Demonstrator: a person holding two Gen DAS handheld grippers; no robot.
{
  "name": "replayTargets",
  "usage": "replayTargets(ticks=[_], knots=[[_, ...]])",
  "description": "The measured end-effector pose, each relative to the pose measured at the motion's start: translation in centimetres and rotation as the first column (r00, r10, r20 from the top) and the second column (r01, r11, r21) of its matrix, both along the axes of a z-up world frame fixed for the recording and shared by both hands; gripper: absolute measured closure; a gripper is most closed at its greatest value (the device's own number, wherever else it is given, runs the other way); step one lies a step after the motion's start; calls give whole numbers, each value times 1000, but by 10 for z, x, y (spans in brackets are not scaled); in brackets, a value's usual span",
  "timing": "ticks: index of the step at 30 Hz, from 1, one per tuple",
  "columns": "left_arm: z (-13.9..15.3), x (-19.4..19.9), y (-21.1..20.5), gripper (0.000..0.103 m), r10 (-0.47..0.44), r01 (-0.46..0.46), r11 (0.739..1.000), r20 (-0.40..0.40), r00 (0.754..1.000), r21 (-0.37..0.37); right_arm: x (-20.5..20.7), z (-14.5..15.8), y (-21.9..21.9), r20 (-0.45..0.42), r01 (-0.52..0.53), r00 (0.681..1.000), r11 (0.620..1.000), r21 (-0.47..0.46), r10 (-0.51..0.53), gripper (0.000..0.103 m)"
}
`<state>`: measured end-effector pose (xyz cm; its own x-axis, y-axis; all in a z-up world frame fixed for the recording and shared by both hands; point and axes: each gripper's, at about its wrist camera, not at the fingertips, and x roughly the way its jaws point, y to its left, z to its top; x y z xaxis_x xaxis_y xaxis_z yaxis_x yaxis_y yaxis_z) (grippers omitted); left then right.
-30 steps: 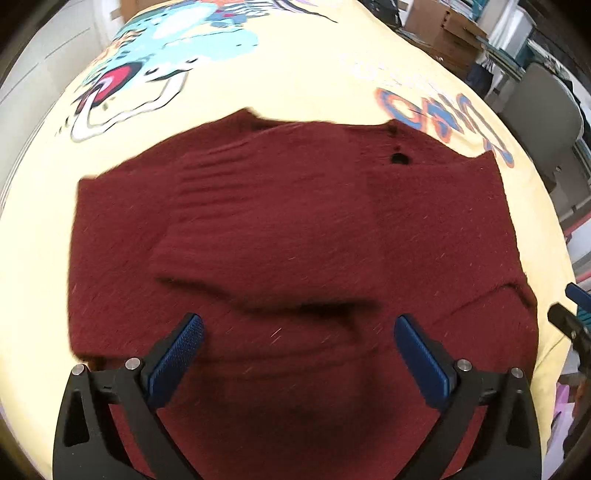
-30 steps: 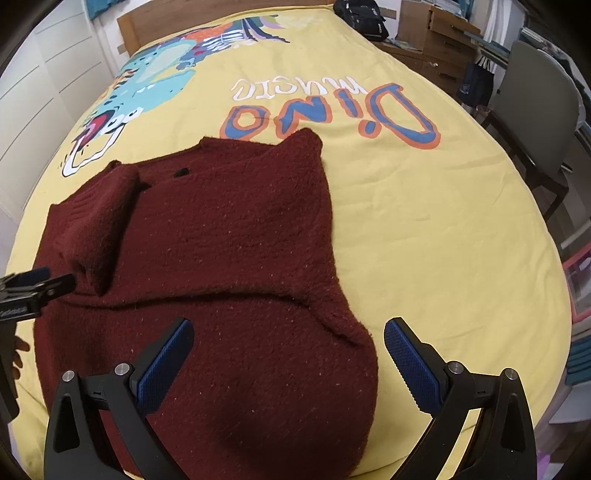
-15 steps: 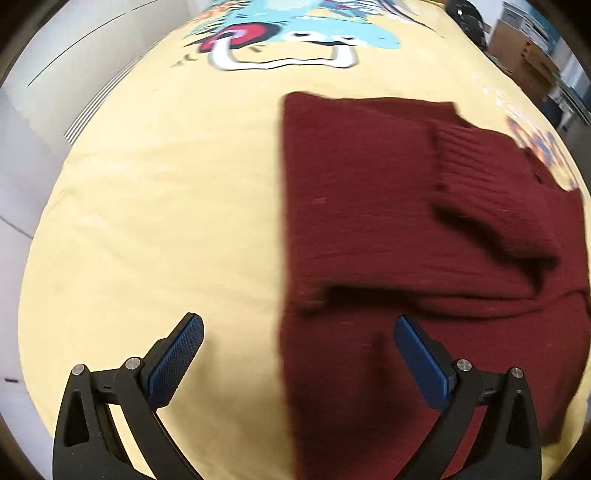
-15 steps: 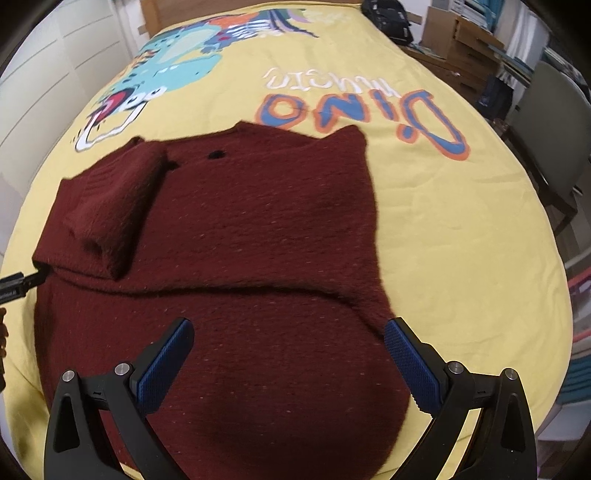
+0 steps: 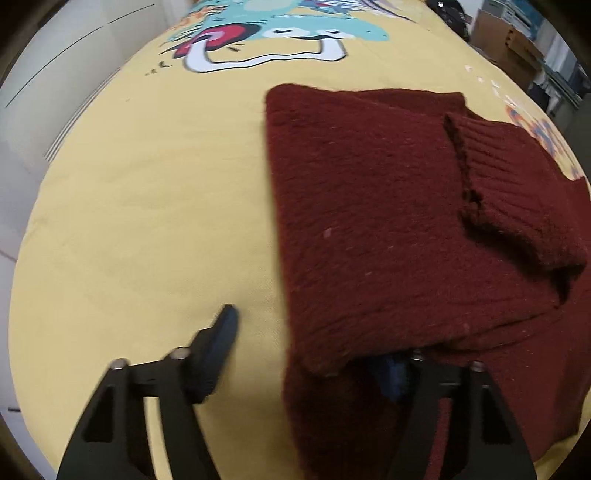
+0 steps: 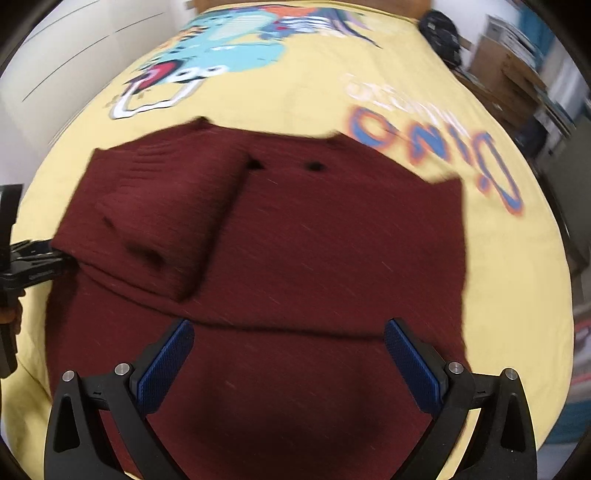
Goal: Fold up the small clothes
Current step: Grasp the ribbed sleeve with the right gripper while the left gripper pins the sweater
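Observation:
A dark red knit sweater (image 5: pixel 369 221) lies flat on the yellow dinosaur bedsheet (image 5: pixel 147 184), one ribbed sleeve (image 5: pixel 517 184) folded across its body. My left gripper (image 5: pixel 310 347) is at the sweater's left edge and its jaws are closing. Its right finger is tucked under the folded layer, while its left finger (image 5: pixel 221 343) is over bare sheet, apart from the cloth. In the right wrist view the sweater (image 6: pixel 314 240) fills the middle with the sleeve (image 6: pixel 166 203) on its left. My right gripper (image 6: pixel 288 354) hovers open above the lower body. The left gripper (image 6: pixel 55 258) shows at the sweater's left side.
A white panelled wall (image 5: pixel 55 74) runs along the bed's left. Cardboard boxes (image 6: pixel 509 70) and a black bag (image 6: pixel 439 26) stand beyond the far right corner. Bare sheet (image 6: pixel 295 92) stretches past the collar. A hand (image 6: pixel 7 314) holds the left gripper.
The left gripper went from above the sweater's middle to its left edge; its jaws narrowed and one finger slid under the fold. The right gripper shifted left over the sweater, still wide.

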<state>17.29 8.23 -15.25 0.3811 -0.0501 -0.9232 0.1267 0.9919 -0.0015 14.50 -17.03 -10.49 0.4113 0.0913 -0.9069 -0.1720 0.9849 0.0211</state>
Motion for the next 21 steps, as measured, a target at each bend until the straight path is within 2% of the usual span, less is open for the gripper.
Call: replayTargets(ticks=[2,3,7,13,15,18,21], knots=[[1,1,-6,65,-38,38,999,-8,999,-21,11,6,23,17,-49,999,999,-8,50,0],[2,0,-9,76,-57,56,998,-11,998,-33,17,9,34,25,-72,997,997,-12,72,0],[2,0,-8,89,-90,89,996,-22,996,-28,35,14,75,42,-157,986,987,-34,159,0],[1,-1,-5,89,-88,86,995,-48,995,-44,62,-7,131,-9,-259,966,964,-59,259,1],[1,-3,-6,88,-93,91,995,-52,994,-45,72,-18,145,-25,-279,960,956,-93,278,3],[1,2,-3,88,-93,91,995,-56,994,-50,82,-30,162,-45,-308,952,943,-124,304,13],[6,5,9,88,-87,83,995,-60,994,-55,83,-40,175,-50,-338,941,924,-179,335,34]])
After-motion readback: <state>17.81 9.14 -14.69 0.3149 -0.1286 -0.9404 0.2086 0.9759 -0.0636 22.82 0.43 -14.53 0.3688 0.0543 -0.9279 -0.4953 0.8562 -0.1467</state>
